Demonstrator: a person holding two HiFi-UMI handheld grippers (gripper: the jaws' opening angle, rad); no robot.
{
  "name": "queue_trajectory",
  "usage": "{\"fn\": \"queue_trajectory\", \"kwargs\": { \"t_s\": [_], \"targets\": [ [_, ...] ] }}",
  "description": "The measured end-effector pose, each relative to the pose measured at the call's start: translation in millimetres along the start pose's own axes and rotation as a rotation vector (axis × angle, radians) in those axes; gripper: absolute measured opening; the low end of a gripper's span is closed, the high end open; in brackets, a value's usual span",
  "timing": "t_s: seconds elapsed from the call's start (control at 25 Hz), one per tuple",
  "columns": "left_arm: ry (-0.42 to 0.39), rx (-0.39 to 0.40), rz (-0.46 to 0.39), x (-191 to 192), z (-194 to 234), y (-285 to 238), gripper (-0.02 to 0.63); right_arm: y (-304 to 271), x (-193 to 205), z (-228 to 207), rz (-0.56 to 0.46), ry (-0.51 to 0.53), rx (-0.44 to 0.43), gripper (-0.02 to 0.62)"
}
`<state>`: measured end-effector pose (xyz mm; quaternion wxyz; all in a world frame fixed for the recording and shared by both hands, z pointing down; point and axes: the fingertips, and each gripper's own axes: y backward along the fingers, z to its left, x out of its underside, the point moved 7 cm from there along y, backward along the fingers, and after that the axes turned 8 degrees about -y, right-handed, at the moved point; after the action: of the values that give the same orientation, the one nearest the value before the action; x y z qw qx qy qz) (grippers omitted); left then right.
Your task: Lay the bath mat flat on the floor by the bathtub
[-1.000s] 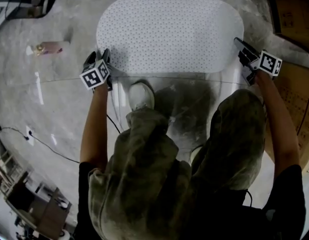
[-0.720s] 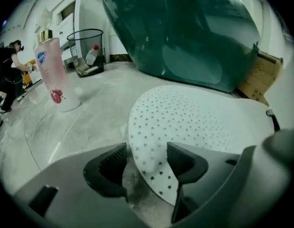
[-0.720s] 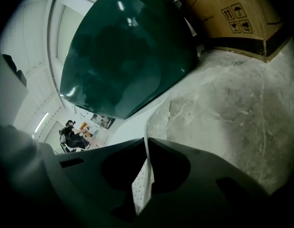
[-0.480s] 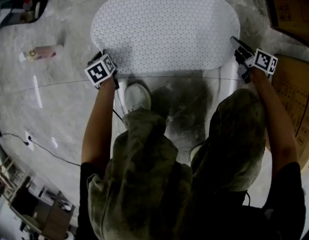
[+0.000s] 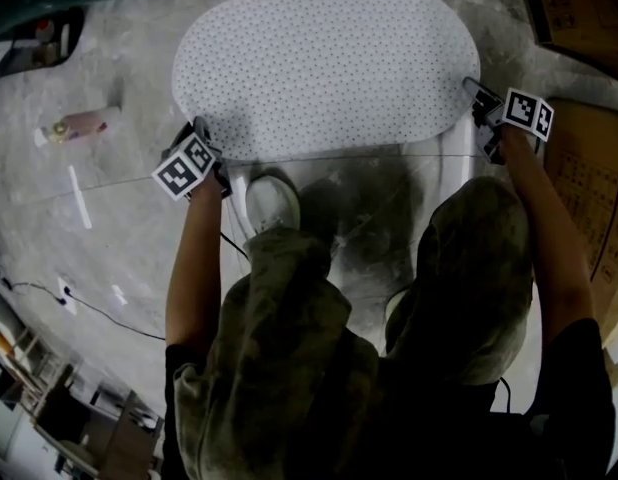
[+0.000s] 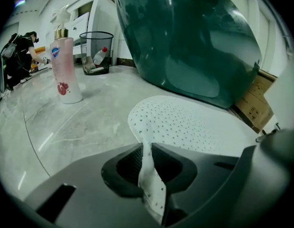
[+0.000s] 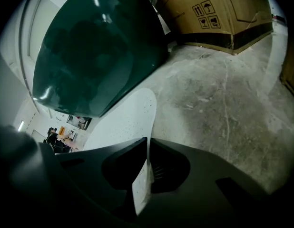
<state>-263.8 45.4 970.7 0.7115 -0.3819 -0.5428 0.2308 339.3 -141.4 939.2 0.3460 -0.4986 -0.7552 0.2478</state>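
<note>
1. Noting a pink bottle (image 5: 77,126) on the floor (image 5: 129,228), well left of the work; no obstacle.
2. Left tool (image 6: 146,148): jaws just closing in, now pinching the left rim of the bath mat (image 5: 324,68), cloth caught between the pads.
3. Mat lying spread and nearly flat, far edge just beside the dark green bathtub (image 6: 194,37), near rim lifted only at the two grips.
4. Right tool (image 7: 148,148): clamping tight on the right rim.
5. Probably settling the last edge: lowering both ends together, keeping light tension across to avoid wrinkles, letting go only once the rim touches the floor, staying clear of the cardboard box (image 5: 589,178).
</note>
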Motion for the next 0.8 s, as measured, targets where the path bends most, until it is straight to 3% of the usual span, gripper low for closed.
{"fn": "queue_trajectory", "kwargs": {
  "t_s": [0.24,0.8],
  "targets": [
    [-0.021,-0.001,0.015,0,-2,2,0.067,0,11,-16,0.053,-0.057,0.045,0.029],
    [-0.101,-0.010,0.026,-6,5,-7,0.067,-10,18,-22,0.099,0.018,0.080,0.029]
  ]
}}
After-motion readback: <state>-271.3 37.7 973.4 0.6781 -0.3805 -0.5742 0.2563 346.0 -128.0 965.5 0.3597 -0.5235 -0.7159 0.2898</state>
